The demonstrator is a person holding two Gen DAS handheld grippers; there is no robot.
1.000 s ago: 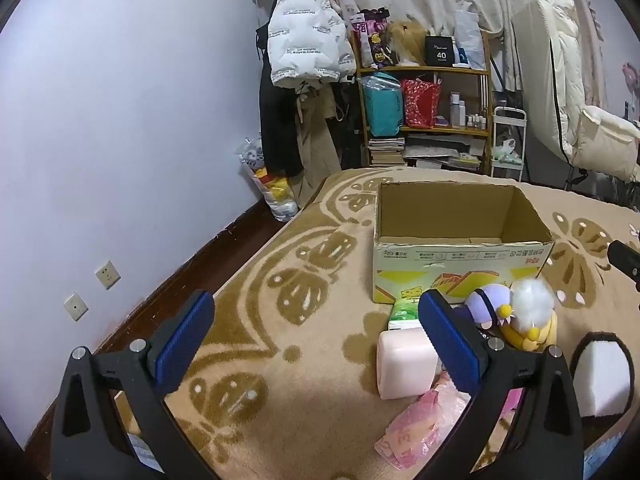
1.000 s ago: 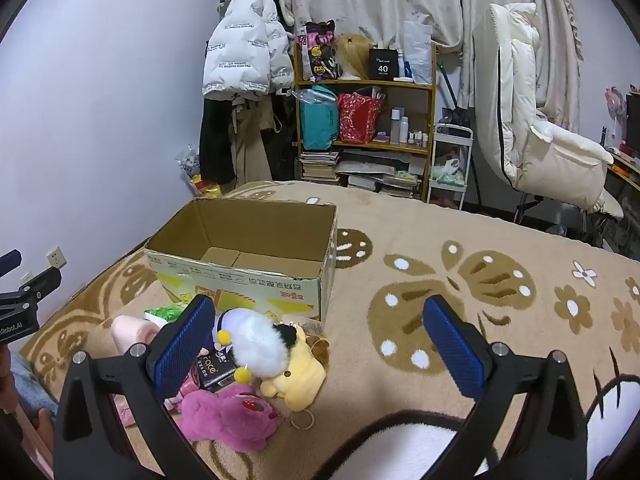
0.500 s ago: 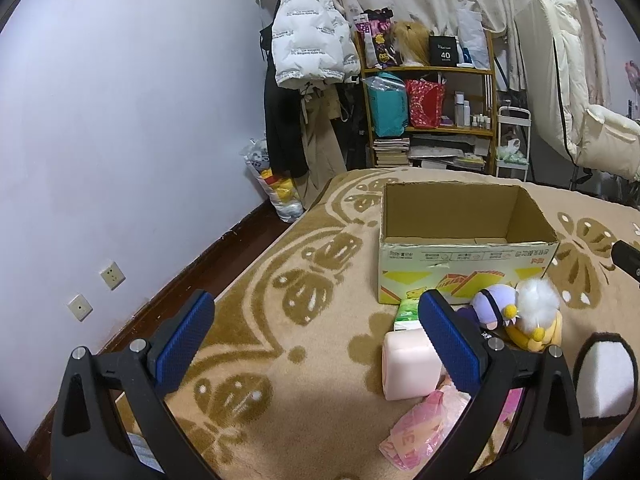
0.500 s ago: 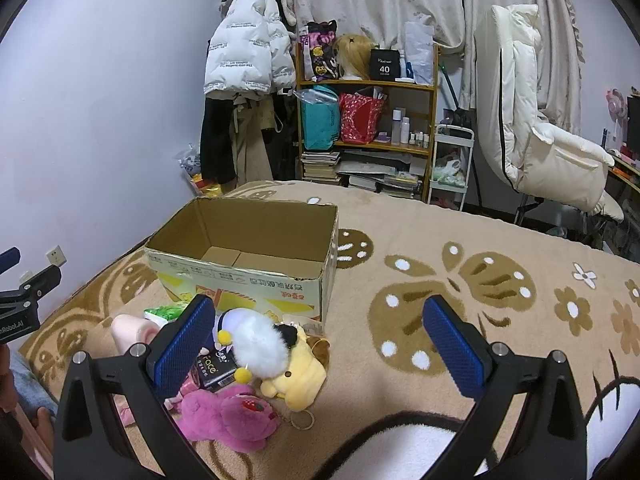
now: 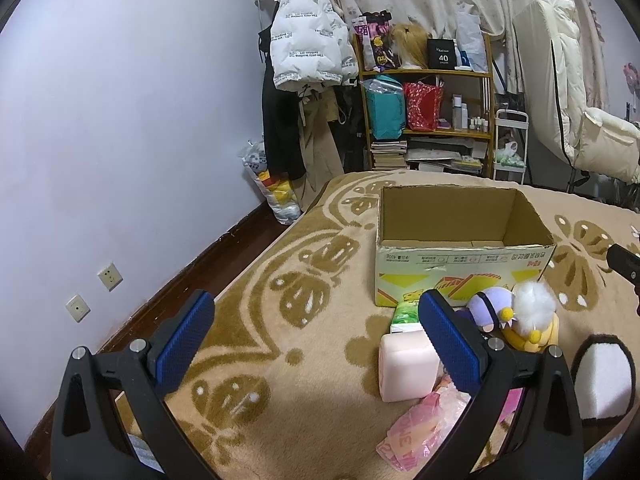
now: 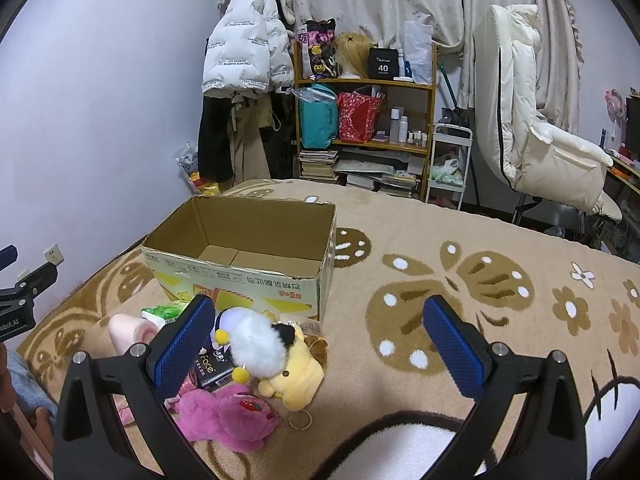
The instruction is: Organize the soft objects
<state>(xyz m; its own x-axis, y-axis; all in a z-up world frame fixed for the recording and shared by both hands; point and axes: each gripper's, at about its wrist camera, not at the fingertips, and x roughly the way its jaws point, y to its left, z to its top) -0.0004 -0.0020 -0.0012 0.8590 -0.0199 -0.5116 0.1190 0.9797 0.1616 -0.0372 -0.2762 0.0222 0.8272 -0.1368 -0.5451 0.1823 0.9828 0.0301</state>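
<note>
Both tongs are hanging wide open w/ nothing in them: left tongs are hovering over bare blanket, right tongs are sitting just right of the toy pile. The cardboard box is standing open-topped on the blanket toward the far left, looks empty inside afaict. All the soft stuff is lying bunched up against the box's near side, outside it: a pink block w/ a green pack just behind it touching the box, a crinkly pink bag nearer the cam, then a purple plush and a white fluffy ball leaning on a yellow plush. From the right cam a pink plush is lying nearest, touching the yellow one, and a small black box is peeking out between them, partly hidden by the tongs' left finger. Far end of the room: shelf crammed w/ bags n books, white puffer jacket hanging to its left.
</note>
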